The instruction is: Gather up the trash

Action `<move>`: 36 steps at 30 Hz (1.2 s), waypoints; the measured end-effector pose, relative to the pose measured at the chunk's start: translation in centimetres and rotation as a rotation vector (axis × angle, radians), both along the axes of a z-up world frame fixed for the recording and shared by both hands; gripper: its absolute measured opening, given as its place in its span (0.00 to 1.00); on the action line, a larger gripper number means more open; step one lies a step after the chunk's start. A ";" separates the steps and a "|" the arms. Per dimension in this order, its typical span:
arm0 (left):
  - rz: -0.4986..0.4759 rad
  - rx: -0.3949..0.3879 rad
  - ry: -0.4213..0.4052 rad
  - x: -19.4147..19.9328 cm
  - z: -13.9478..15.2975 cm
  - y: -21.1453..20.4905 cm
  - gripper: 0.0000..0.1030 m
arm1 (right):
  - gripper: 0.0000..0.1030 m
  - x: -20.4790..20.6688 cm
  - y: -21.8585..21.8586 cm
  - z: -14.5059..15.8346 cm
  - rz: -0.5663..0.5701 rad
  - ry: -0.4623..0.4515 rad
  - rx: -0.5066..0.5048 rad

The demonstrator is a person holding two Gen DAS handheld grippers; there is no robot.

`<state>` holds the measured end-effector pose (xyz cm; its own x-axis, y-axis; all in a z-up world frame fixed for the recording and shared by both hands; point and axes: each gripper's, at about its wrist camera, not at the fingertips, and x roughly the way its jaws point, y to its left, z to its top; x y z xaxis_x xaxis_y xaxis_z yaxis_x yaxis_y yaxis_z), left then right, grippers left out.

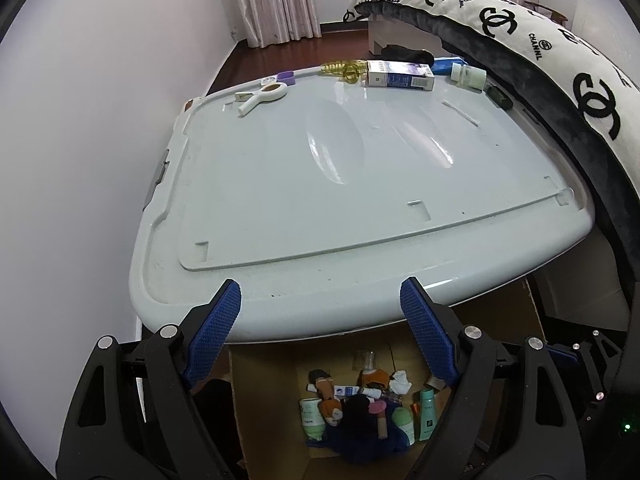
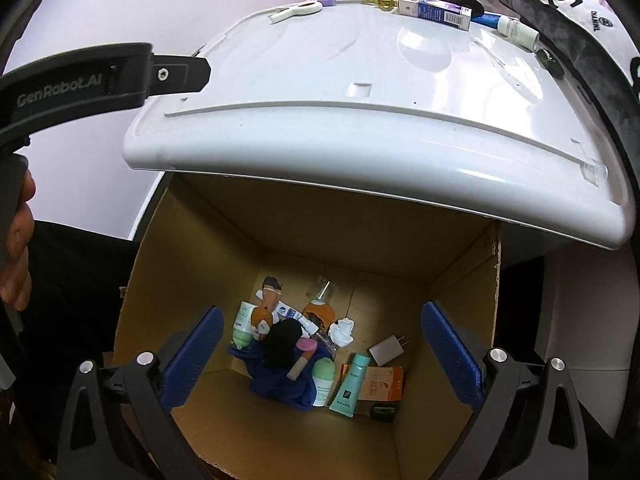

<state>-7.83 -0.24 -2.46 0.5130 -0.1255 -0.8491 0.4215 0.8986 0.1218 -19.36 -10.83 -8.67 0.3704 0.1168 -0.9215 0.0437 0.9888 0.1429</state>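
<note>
A brown cardboard box (image 2: 208, 240) stands on the floor below a white plastic lid (image 1: 300, 184). It holds several discarded items: tubes, bottles, a crumpled tissue (image 2: 341, 331), a white charger (image 2: 387, 349) and a blue cloth (image 2: 276, 380). My left gripper (image 1: 320, 316) is open and empty, over the lid's near edge. My right gripper (image 2: 322, 354) is open and empty, above the open box. At the lid's far edge lie a white clip (image 1: 262, 96), a yellow hair claw (image 1: 344, 70), a blue-white carton (image 1: 400, 74) and a small white bottle (image 1: 467, 75).
A black-and-white patterned cushion (image 1: 560, 60) leans along the lid's right side. A pale wall (image 1: 80, 120) is on the left. The left gripper's body (image 2: 100, 80) reaches in from the left in the right wrist view. The lid (image 2: 360, 112) overhangs the box's far side.
</note>
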 end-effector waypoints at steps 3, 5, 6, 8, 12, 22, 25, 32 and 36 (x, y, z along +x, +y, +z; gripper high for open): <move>0.001 0.007 -0.004 0.1 0.0 0.0 0.78 | 0.95 0.0 0.1 0.1 0.002 -0.003 -0.005; 0.000 0.008 -0.006 0.0 0.1 0.0 0.78 | 0.95 0.0 0.1 0.1 0.004 -0.005 -0.009; -0.001 0.007 -0.006 0.0 0.1 -0.1 0.78 | 0.95 -0.1 0.0 0.2 0.005 -0.007 -0.009; -0.002 0.008 -0.009 0.0 0.2 -0.1 0.78 | 0.95 -0.1 0.0 0.2 0.006 -0.009 -0.010; -0.005 0.013 -0.008 0.0 0.2 -0.2 0.78 | 0.95 -0.1 -0.1 0.3 0.004 -0.010 -0.011; -0.003 0.012 -0.011 0.0 0.2 -0.2 0.78 | 0.95 -0.1 0.0 0.4 0.008 -0.009 -0.011; -0.002 0.012 -0.009 0.0 0.2 -0.1 0.78 | 0.95 -0.1 0.1 0.3 0.009 -0.009 -0.009; -0.002 0.023 -0.013 0.0 0.1 -0.3 0.78 | 0.95 0.0 0.0 0.2 0.011 -0.008 -0.005; -0.001 0.023 -0.012 0.0 0.2 -0.4 0.78 | 0.95 0.0 0.0 0.2 0.011 -0.008 -0.006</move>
